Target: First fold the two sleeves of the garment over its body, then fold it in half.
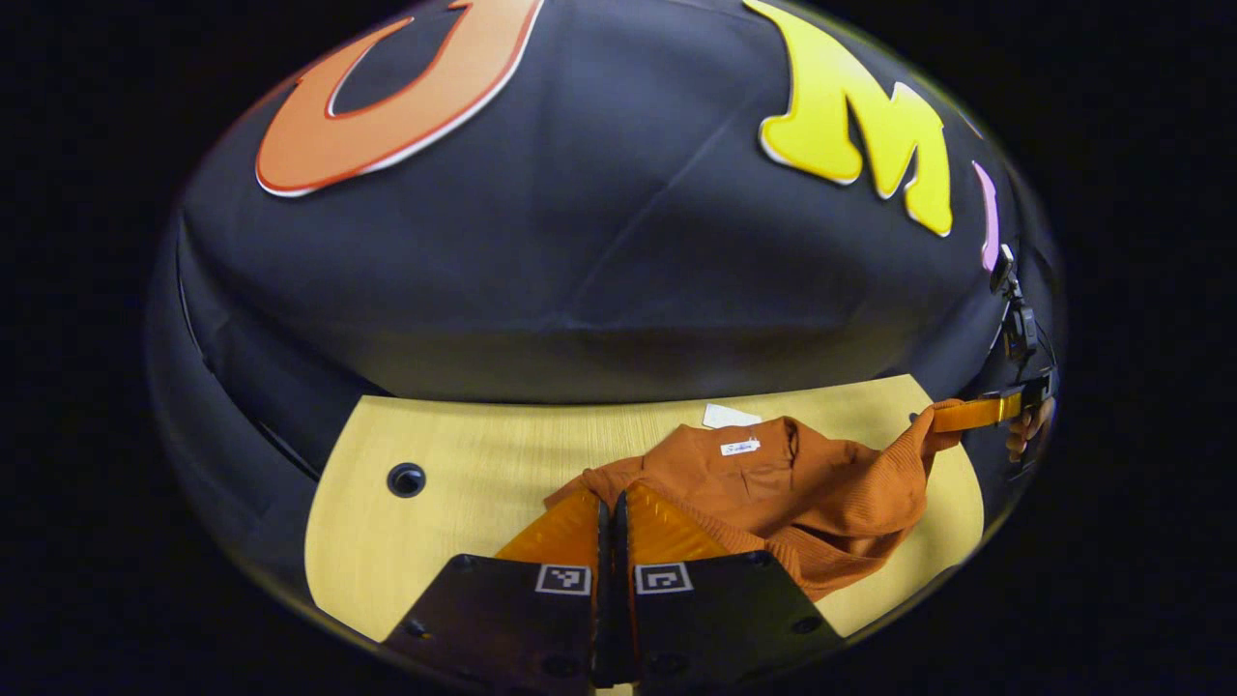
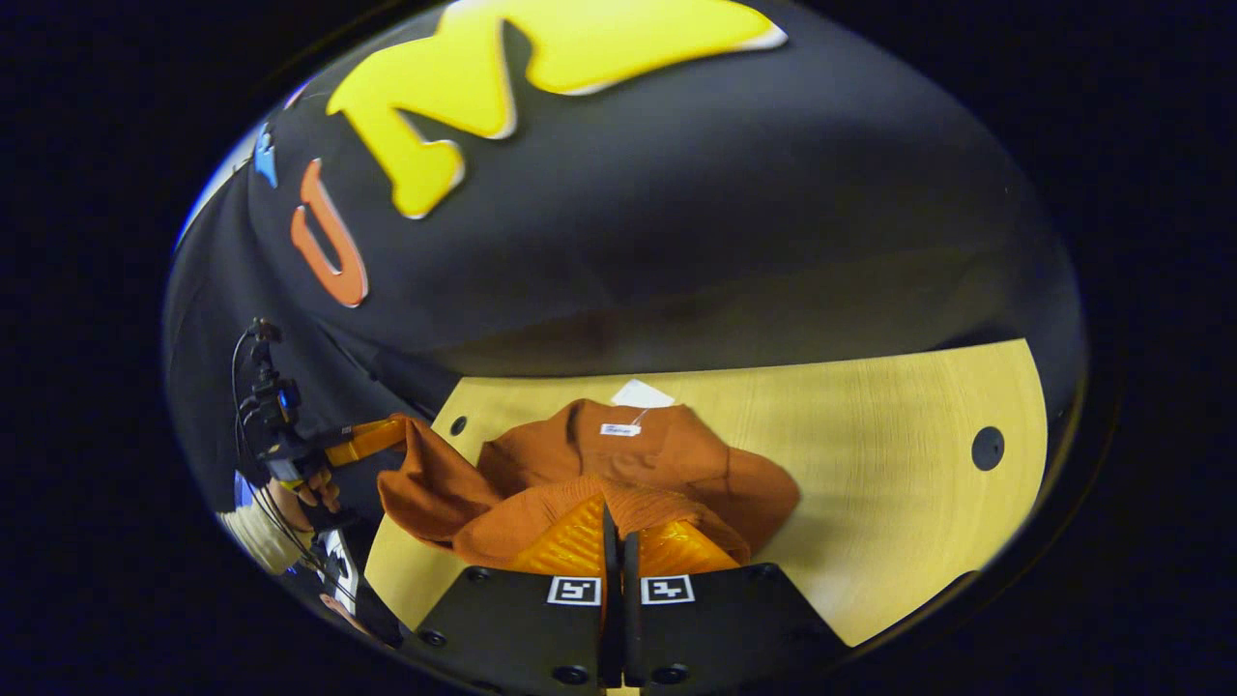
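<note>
Left gripper [image 1: 613, 512]: fingers pressed together on a fold of the garment's near edge; in the right gripper view it shows far left [image 2: 391, 432], pinching a lifted corner of cloth.
Garment [image 1: 773, 483]: rust-orange knit, rumpled on the wooden table [image 1: 464, 454], collar and white tag [image 1: 740, 448] toward the booth wall.
Right gripper [image 2: 616, 527]: fingers closed on the garment's near hem; in the left gripper view it shows far right [image 1: 942, 416], holding a raised sleeve end.
</note>
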Demonstrator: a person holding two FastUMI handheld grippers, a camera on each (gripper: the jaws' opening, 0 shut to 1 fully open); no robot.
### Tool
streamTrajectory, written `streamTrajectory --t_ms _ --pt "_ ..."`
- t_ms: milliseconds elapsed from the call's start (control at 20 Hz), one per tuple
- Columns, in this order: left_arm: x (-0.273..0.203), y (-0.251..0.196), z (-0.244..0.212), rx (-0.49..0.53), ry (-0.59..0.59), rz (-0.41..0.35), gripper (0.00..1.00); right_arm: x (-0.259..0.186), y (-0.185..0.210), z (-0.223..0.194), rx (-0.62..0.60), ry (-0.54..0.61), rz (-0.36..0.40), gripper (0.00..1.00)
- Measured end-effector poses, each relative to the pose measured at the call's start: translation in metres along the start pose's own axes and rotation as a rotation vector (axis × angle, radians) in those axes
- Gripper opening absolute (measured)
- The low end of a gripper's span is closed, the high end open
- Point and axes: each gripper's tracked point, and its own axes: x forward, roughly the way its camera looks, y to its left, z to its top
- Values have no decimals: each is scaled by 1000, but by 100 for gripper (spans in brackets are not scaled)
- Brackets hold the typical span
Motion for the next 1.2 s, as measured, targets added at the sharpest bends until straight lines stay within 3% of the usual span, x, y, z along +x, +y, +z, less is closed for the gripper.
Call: streamTrajectory --t_ms 150,300,500,550,750,800,850,900,1000,1100,1150,1200 --pt "53 5 -12 -50 26 11 3 43 -39 2 90 -14 -41 1" --pt "83 15 -25 -96 58 17 3 50 -62 -8 152 -8 -83 0" --pt "89 26 -32 -117 85 15 3 53 -71 -6 202 -10 -81 2" --pt "89 28 -33 -118 88 17 3 58 -72 -8 213 -14 -84 6" --pt "90 22 -24 -122 57 -15 4 52 -75 5 322 -58 -71 4" --pt "89 21 -21 -119 46 -20 5 51 -78 8 338 -70 -73 18" --pt "89 20 -18 -122 34 -30 12 50 -80 9 344 -79 -79 21" --pt "88 15 -13 -131 23 -47 5 50 -77 10 341 -85 -76 21" --pt "88 11 -7 -142 -6 -73 5 48 -78 15 330 -106 -77 21" --pt "86 3 -2 -152 -23 -111 9 42 -74 26 330 -138 -78 35" --pt "89 -3 -2 -163 -19 -133 6 43 -72 27 332 -145 -84 43" --pt "89 -8 -3 -170 -14 -146 14 39 -71 28 331 -149 -91 47"
